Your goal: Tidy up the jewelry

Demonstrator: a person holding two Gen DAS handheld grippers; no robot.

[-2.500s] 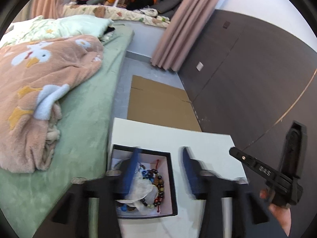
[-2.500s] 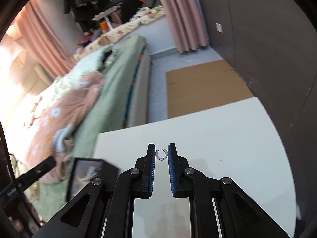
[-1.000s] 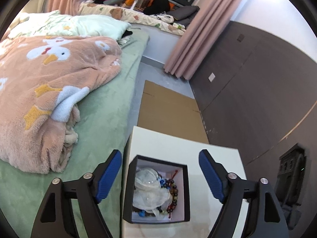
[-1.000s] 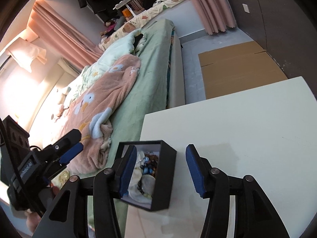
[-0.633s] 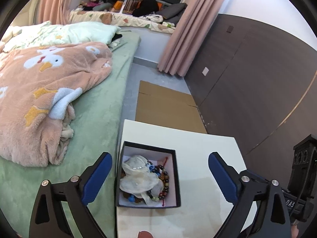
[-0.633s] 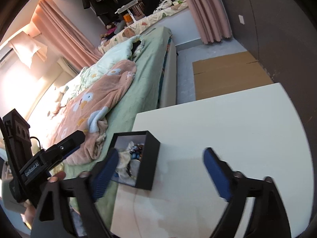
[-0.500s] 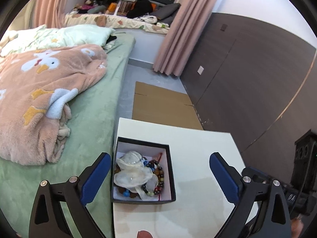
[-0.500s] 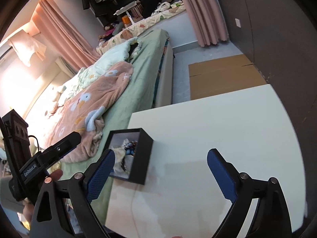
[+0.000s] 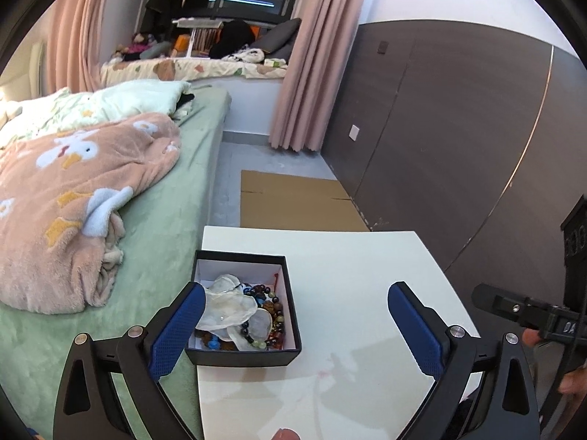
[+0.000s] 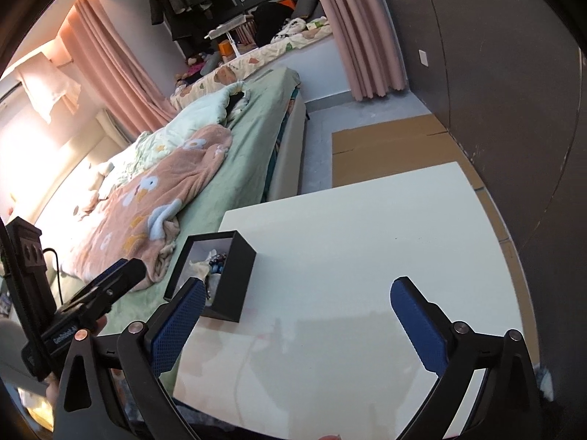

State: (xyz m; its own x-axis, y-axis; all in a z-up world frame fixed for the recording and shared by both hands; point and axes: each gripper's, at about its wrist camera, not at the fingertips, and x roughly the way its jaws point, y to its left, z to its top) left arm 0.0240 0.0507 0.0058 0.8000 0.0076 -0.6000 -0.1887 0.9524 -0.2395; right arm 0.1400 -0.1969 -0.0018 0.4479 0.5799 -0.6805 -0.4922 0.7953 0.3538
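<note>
A black open box with a white inside stands near the left edge of the white table. It holds bead bracelets and pale shell-like pieces. My left gripper hovers in front of the box, open wide, and its left finger overlaps the box's left wall in the picture. My right gripper is over the bare tabletop to the right of the box. Its jaws are opening and nothing is between them.
A bed with a green sheet and a pink blanket runs along the table's left side. Flat cardboard lies on the floor beyond the table. A dark panelled wall closes the right side.
Both grippers have spread their jaws wide and drawn back from the box. The small ring that lay between the right fingers earlier is out of sight.
</note>
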